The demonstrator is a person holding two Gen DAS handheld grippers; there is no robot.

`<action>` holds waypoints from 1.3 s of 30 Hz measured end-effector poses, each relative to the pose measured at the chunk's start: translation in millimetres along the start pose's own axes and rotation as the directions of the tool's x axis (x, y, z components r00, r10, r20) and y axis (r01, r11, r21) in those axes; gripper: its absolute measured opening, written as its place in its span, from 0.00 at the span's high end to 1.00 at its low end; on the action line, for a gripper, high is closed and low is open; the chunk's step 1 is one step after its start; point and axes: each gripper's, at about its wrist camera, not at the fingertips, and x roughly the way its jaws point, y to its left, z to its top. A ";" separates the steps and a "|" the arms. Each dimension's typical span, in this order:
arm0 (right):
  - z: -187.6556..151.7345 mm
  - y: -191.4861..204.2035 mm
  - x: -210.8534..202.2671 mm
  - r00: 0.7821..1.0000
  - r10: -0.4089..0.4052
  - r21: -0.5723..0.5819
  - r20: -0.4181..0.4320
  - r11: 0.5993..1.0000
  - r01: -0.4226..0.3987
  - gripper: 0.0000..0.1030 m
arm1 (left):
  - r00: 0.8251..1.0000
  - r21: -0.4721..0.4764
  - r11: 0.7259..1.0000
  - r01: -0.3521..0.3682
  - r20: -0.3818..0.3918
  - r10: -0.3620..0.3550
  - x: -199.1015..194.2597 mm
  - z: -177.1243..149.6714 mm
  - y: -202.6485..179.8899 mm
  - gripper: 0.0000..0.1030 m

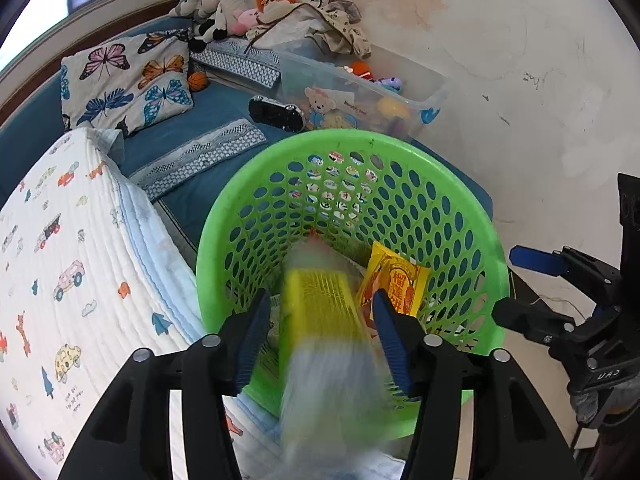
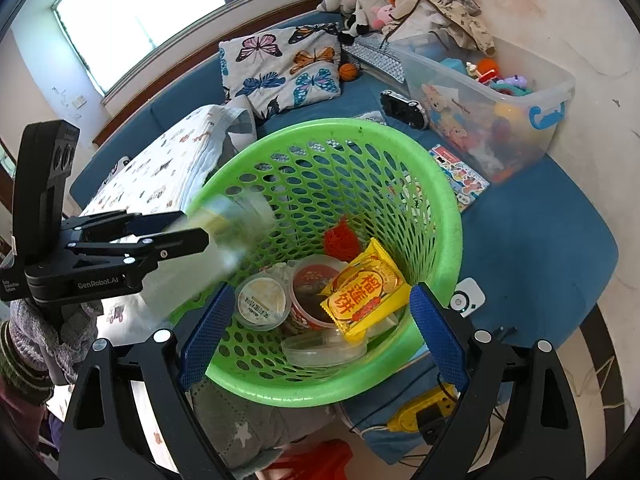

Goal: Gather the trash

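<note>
- Left gripper (image 1: 324, 336) jaws apart, blurred yellow-labelled bottle (image 1: 320, 320) between them, over the green basket (image 1: 224, 216)
- Right gripper (image 2: 316, 332) wide, empty, over the yellow packet (image 2: 364, 292)

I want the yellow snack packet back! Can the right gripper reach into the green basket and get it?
Probably yes. The yellow snack packet lies on top in the green basket, nothing covers it, and the right gripper hangs open over the rim. The left gripper with its blurred bottle stays aside.

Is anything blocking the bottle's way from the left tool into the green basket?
Nothing visible. The bottle sits between the left tool's fingers right over the basket's open mouth; only trash lies at the bottom.
</note>
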 end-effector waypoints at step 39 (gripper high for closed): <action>-25.6 83.3 -22.3 0.998 0.034 -0.117 0.062 0.993 -0.027 0.09 | 0.960 -0.085 0.989 -0.123 0.243 0.140 -125.5 -84.9 26.9 0.10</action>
